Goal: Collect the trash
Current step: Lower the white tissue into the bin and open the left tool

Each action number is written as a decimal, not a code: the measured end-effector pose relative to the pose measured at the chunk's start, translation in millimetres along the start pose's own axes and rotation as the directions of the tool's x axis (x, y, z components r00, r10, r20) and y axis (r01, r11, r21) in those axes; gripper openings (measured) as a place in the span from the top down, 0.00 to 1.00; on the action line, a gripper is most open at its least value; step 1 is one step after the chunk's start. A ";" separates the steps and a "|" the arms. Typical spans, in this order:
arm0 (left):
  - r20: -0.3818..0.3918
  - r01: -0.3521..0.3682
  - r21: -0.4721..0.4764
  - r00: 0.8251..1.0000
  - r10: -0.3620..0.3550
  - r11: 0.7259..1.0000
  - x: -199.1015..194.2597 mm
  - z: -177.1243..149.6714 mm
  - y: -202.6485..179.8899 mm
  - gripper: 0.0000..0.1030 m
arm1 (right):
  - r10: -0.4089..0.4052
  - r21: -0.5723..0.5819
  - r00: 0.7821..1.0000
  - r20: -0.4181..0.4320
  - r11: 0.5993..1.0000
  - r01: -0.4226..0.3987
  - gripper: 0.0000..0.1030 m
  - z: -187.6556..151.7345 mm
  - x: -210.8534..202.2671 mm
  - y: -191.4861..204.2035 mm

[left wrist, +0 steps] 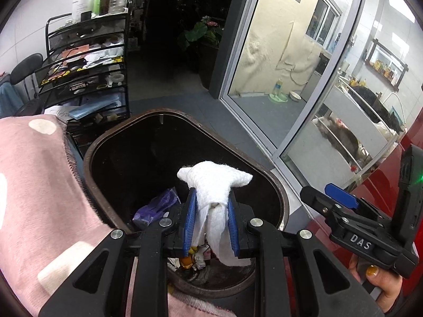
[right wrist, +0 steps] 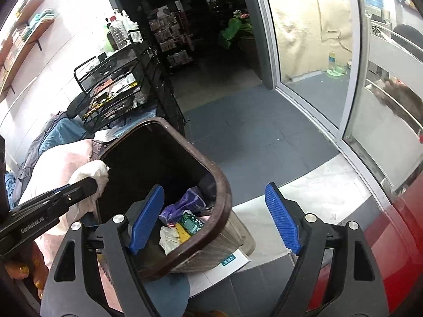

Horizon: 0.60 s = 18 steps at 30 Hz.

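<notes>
My left gripper is shut on a crumpled white tissue and holds it over the open mouth of a brown trash bin. The bin holds a purple wrapper and other scraps. In the right wrist view the same bin stands on the floor with a purple wrapper, a green packet and white paper inside. The left gripper with the tissue is at the bin's left rim. My right gripper is open and empty, straddling the bin's near right rim.
A pink blanket with white spots lies left of the bin. A black mesh cart with bottles and papers stands behind it. Glass sliding doors are to the right, a red surface at far right. White paper lies under the bin.
</notes>
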<state>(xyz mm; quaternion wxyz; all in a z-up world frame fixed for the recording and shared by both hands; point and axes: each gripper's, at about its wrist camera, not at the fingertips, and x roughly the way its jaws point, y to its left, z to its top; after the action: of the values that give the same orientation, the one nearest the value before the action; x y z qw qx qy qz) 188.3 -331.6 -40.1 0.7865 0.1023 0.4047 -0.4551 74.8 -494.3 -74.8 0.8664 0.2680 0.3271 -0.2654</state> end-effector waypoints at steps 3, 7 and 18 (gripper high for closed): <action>-0.007 0.002 -0.008 1.000 -0.003 1.000 4.6 1.1 -0.5 0.59 | -0.003 0.005 1.000 -0.004 1.000 0.003 0.22 -1.6 -0.5 -4.9; 0.026 0.010 -0.022 1.000 -0.009 1.000 1.8 0.8 1.1 0.17 | -0.003 0.006 1.000 -0.012 1.000 0.003 0.20 -3.2 1.2 -6.6; 0.086 0.016 -0.046 0.996 -0.012 0.999 -10.4 2.2 5.0 0.06 | -0.017 0.007 1.000 0.003 1.000 0.017 0.15 -3.4 -2.2 -4.7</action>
<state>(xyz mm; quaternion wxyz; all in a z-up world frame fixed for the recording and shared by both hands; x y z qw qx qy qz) 190.8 -323.4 -32.0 0.8021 0.0616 0.3819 -0.4550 68.9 -494.8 -76.9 0.8638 0.2679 0.3270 -0.2742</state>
